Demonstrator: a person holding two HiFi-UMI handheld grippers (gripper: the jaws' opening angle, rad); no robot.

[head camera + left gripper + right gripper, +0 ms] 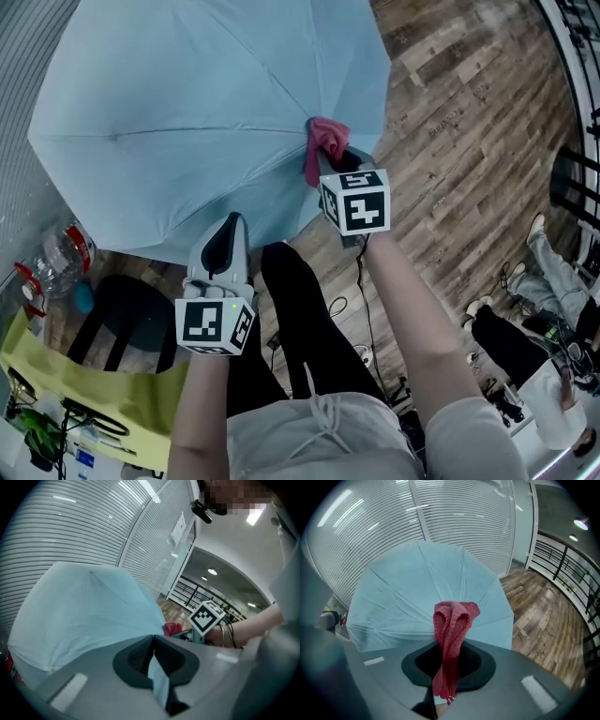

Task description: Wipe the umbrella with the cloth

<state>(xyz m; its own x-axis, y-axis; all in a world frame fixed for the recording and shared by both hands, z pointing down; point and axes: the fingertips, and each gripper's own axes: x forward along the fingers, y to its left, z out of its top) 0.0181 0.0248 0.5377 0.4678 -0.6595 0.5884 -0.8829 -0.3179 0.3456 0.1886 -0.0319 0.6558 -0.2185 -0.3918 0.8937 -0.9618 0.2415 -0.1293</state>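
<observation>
**Umbrella wipe: cloth on canopy, most panels left to do**

Setup: the open light-blue umbrella [187, 112] lies on its side on the wooden floor [450, 112], with its canopy facing the person. It fills the far left of the head view.

Left hand-held gripper [228, 246]: its jaws are closed on a fold of the canopy's near edge. The left gripper view shows a strip of blue fabric pinched between them. Judged to be steadying the umbrella.

Right hand-held gripper [342, 161]: it is clamped on the red cloth [323, 141]. In the right gripper view the cloth [452, 620] stands bunched above the jaws, with a tail hanging below. In the head view the bunched end lies against the canopy at its near right, close to the rim.

Progress (judgement): the cloth and the umbrella are both gripped and the cloth meets the fabric, so wiping is at or near its start. No damp streak or cleaned patch can be told apart on the canopy. The broad far and left panels lie well apart from the cloth and appear to be what is left to do.
</observation>
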